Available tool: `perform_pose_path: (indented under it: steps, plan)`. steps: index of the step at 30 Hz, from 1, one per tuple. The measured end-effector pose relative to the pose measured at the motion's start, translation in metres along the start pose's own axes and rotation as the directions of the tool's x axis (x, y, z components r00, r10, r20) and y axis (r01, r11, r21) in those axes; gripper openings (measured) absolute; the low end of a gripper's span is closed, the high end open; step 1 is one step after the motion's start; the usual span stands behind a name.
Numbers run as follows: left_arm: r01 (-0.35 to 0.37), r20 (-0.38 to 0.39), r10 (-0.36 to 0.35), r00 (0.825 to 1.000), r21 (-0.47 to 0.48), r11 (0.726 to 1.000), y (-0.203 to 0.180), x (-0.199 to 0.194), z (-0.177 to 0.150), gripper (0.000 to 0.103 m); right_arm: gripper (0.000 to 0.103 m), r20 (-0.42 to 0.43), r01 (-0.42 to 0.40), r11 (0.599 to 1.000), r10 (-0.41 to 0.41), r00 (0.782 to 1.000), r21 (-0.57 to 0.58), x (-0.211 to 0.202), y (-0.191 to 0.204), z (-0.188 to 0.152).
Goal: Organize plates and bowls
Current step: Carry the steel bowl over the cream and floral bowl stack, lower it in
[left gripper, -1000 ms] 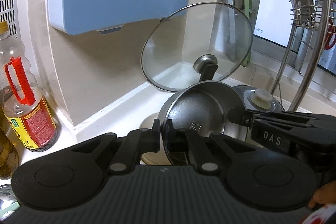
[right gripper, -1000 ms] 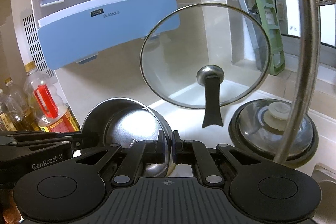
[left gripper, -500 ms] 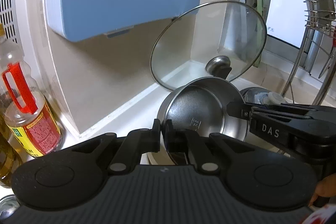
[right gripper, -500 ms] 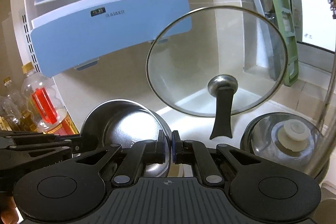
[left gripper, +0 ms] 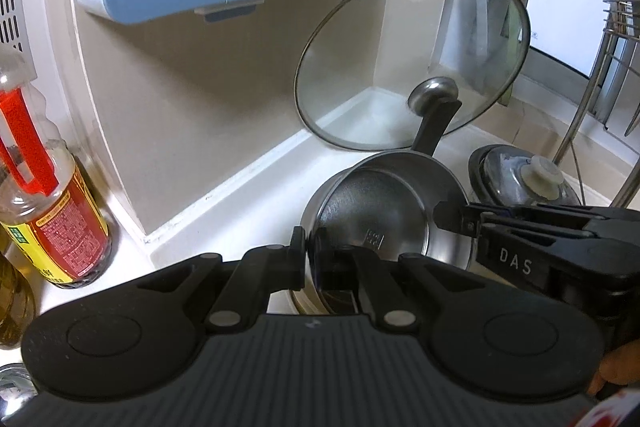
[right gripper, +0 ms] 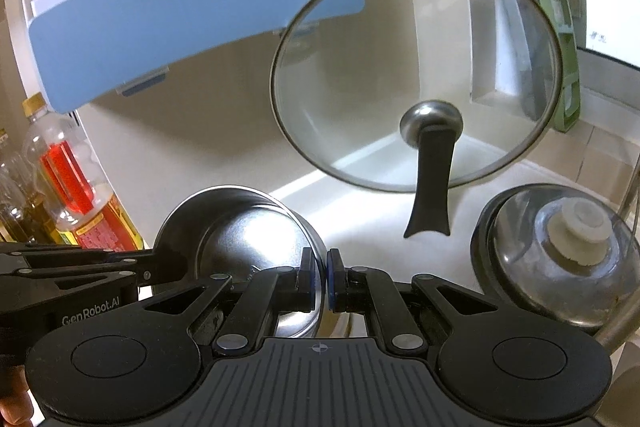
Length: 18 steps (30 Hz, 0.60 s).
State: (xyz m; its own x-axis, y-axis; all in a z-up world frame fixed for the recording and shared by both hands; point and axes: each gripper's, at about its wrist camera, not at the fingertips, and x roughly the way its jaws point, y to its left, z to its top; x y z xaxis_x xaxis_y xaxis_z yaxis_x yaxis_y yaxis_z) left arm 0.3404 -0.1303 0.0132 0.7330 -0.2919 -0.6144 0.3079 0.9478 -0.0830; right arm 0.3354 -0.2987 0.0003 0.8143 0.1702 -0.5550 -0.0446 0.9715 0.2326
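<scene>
**A:** Where is the steel bowl (left gripper: 384, 215)?

**B:** Held up over the white tabletop (left gripper: 248, 203), in front of the beige wall corner. Both tongs have it by the rim, one on each side.

**A:** How do the tongs stand?

**B:** The left tongs (left gripper: 308, 259) are pressed together on the near left part of the rim, with the thin steel edge pinched between the pads. The right tongs (right gripper: 324, 279) are clamped the same way on the opposite edge; in the left view they reach in from the right (left gripper: 452, 217).

**A:** Which way does the bowl face?

**B:** It is tipped on its side. From the left camera you see its flat underside with a small stamped mark, so the base looks toward that camera. From the right camera you look into the shiny hollow (right gripper: 256, 239). The opening faces the bottles (right gripper: 72, 187) on the left, and its axis runs roughly level, left to right, between the two tongs.

**A:** What is near it?

**B:** A glass lid (right gripper: 416, 75) stands upright behind it, propped on its black handle (right gripper: 432, 187). A smaller lid with a white knob (right gripper: 560, 255) lies flat to the right. A blue dispenser (right gripper: 180, 11) hangs on the wall above.
</scene>
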Motion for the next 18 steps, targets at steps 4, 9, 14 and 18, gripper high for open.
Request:
perform_pose_path:
  steps: [4,9,14,18]
  plan:
    - [0.004,-0.021,-0.004,1.0,-0.005,1.0,0.001,0.008,0.0,0.003,0.006,-0.019,0.004,1.0,-0.004,1.0,0.004,0.006,-0.002,-0.001]
    - [0.009,-0.046,-0.01,0.999,-0.011,1.0,0.003,0.017,-0.001,0.003,0.006,-0.043,0.008,1.0,-0.008,0.999,0.016,0.014,-0.004,-0.002]
    - [0.011,-0.064,-0.012,0.998,-0.017,1.0,0.006,0.025,-0.001,0.003,0.006,-0.063,0.012,1.0,-0.011,0.998,0.02,0.02,-0.004,-0.004]
    - [0.02,-0.064,-0.021,0.998,-0.02,1.0,0.007,0.027,0.0,0.004,0.006,-0.061,0.02,1.0,-0.02,0.998,0.015,0.023,-0.004,-0.004]
